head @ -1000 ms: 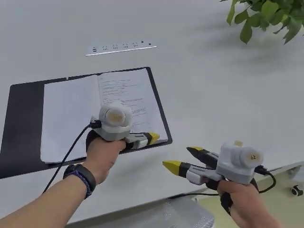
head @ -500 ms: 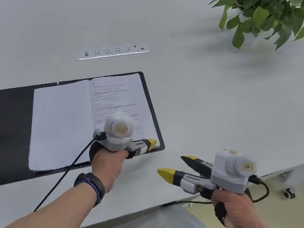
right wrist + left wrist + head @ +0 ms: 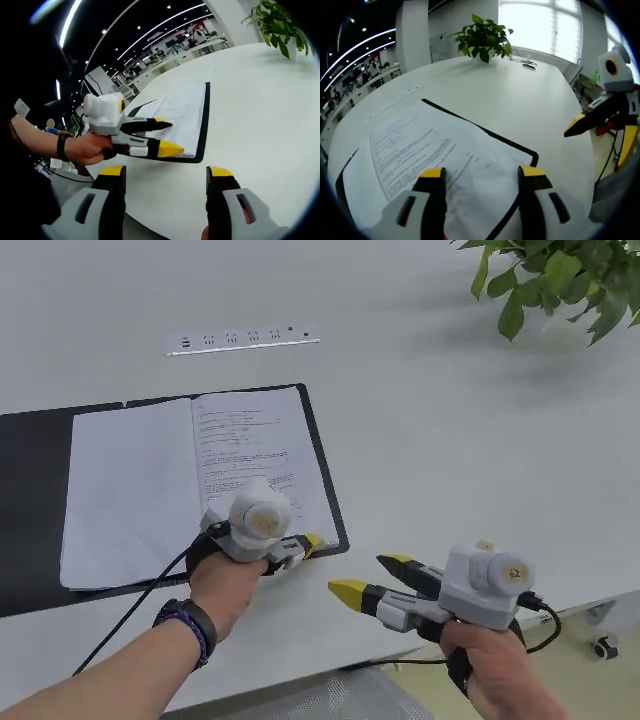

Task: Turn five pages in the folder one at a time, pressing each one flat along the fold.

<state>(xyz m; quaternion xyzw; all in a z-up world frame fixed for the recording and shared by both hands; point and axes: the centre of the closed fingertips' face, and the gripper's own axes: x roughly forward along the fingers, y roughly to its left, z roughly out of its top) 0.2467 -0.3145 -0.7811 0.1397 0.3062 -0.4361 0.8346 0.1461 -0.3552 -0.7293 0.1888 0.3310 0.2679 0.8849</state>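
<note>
In the left middle of the head view a black folder (image 3: 30,500) lies open on the white table (image 3: 450,440), with a blank sheet (image 3: 125,490) on its left side and a printed page (image 3: 255,455) on its right side, both lying flat. At the lower right corner of that printed page sits the left gripper (image 3: 310,540), held in a hand (image 3: 225,580) with a dark wristband (image 3: 185,620) and a black cable (image 3: 130,615) trailing toward the lower left. In the left gripper view its two yellow-tipped jaws stand apart with nothing between them (image 3: 482,172), poised over the printed page (image 3: 420,150) near the folder's black edge (image 3: 490,132); whether the tips touch the paper cannot be told. The right gripper (image 3: 368,576) is in the lower right of the head view, off the folder and above bare table, its jaws spread and empty, pointing left toward the other tool. Its own view shows the same gap between its jaws (image 3: 166,171), with the left gripper (image 3: 170,136) at the folder's near corner (image 3: 204,120) at centre left. It also appears at the right edge of the left gripper view (image 3: 600,137). A power strip (image 3: 243,338) lies beyond the folder near the top of the head view, and a green plant (image 3: 560,275) fills the upper right corner.
</note>
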